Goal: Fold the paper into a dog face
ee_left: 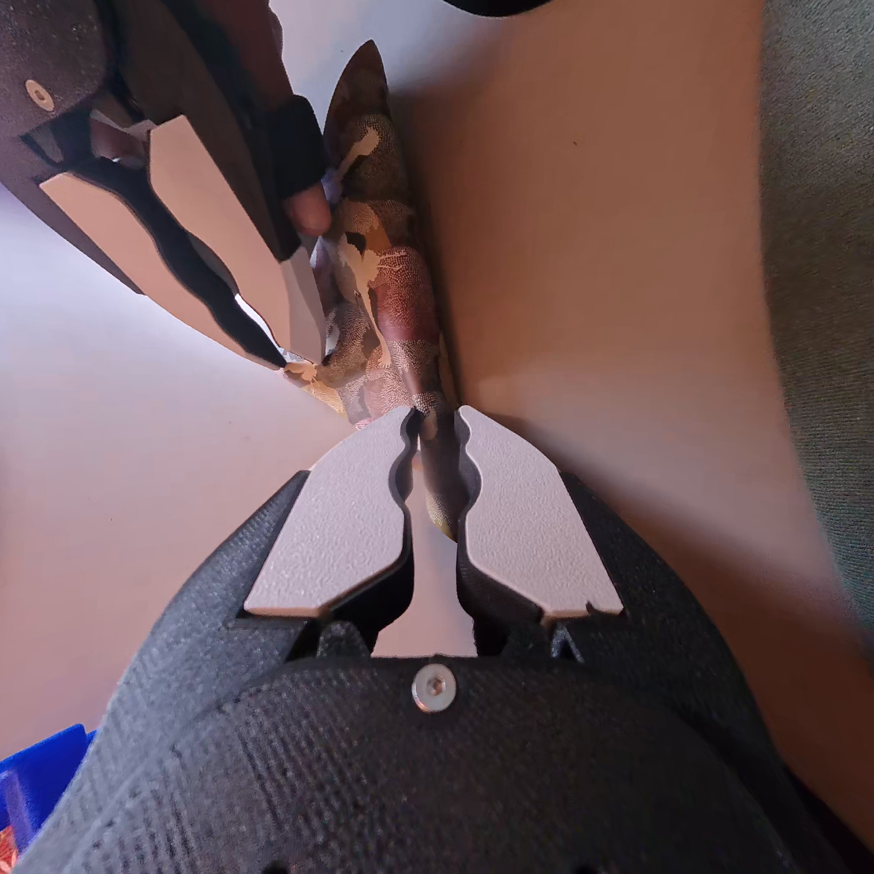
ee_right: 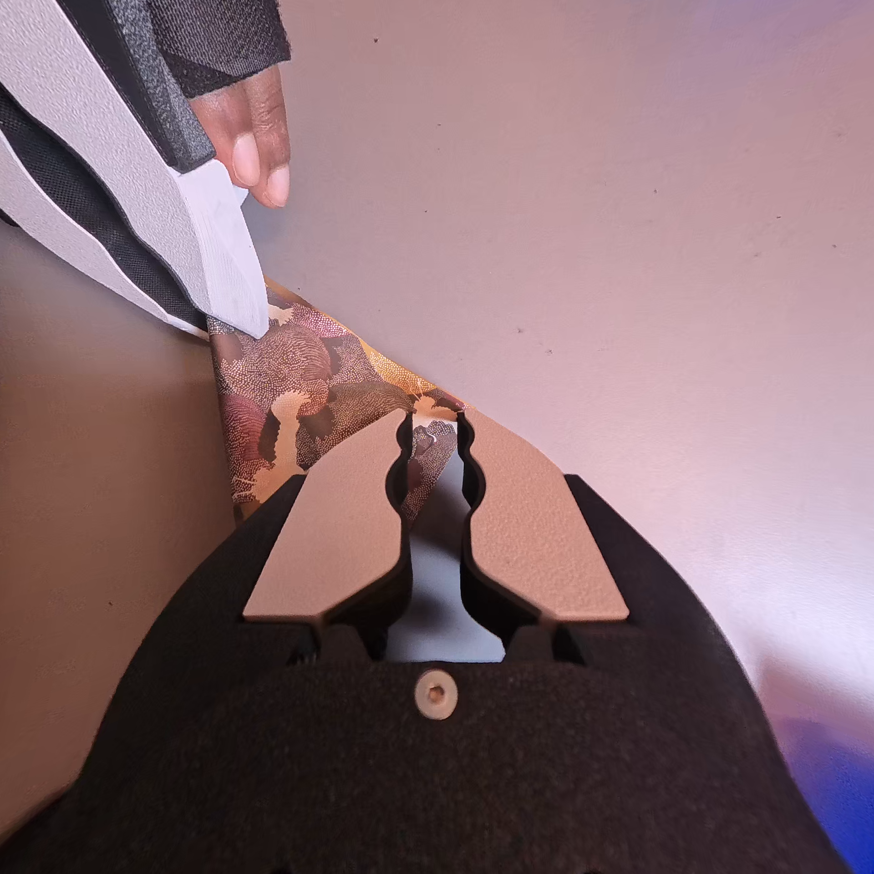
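Observation:
The paper (ee_left: 402,302) is a folded sheet with a brown, maroon and cream floral print, seen nearly edge-on in the left wrist view. My left gripper (ee_left: 436,416) has its fingertips closed around the paper's near end. My right gripper (ee_left: 302,362) comes in from the upper left and pinches the paper's side edge. In the right wrist view the paper (ee_right: 302,378) runs from the left gripper (ee_right: 231,326) at the upper left down between the tips of my right gripper (ee_right: 433,418). The paper's lower part is hidden behind the fingers.
A pale table surface (ee_right: 615,236) lies under and around the paper. A person's fingers in a black fingerless glove (ee_right: 265,142) hold the left gripper. A blue object (ee_left: 38,766) sits at the lower left, and grey-green fabric (ee_left: 823,236) lies along the right side. Left tips to right tips: about 8 cm.

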The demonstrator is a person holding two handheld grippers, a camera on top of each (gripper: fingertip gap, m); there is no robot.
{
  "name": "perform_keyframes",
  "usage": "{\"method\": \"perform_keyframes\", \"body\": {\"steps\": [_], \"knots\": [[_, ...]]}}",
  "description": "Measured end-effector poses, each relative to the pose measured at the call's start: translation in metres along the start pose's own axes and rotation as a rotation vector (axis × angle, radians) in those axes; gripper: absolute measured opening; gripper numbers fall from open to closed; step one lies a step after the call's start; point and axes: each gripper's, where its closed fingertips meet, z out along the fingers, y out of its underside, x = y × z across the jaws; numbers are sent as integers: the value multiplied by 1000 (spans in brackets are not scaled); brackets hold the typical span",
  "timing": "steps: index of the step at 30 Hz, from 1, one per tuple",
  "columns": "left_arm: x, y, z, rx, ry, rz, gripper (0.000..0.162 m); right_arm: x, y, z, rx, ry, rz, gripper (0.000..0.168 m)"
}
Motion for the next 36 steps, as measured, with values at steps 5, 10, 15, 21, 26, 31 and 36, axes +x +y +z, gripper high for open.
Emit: {"method": "perform_keyframes", "body": {"steps": [5, 10, 15, 21, 26, 31, 36], "knots": [[1, 0, 0, -1, 0, 1, 13, -1, 0, 0, 5, -3, -14, 18], [1, 0, 0, -1, 2, -1, 13, -1, -1, 1, 9, -5, -12, 18], [1, 0, 0, 0, 6, -6, 14, 0, -1, 1, 11, -7, -4, 18], [2, 1, -1, -2, 15, -14, 16, 0, -1, 1, 12, -5, 8, 17], [1, 8, -6, -26, 16, -11, 18, 1, -1, 1, 9, 1, -3, 16], [6, 12, -6, -55, 0, 3, 19, 1, -1, 1, 12, -1, 3, 16], [7, 17, -9, -91, -56, 32, 17, 1, -1, 1, 6, 1, 5, 16]]}}
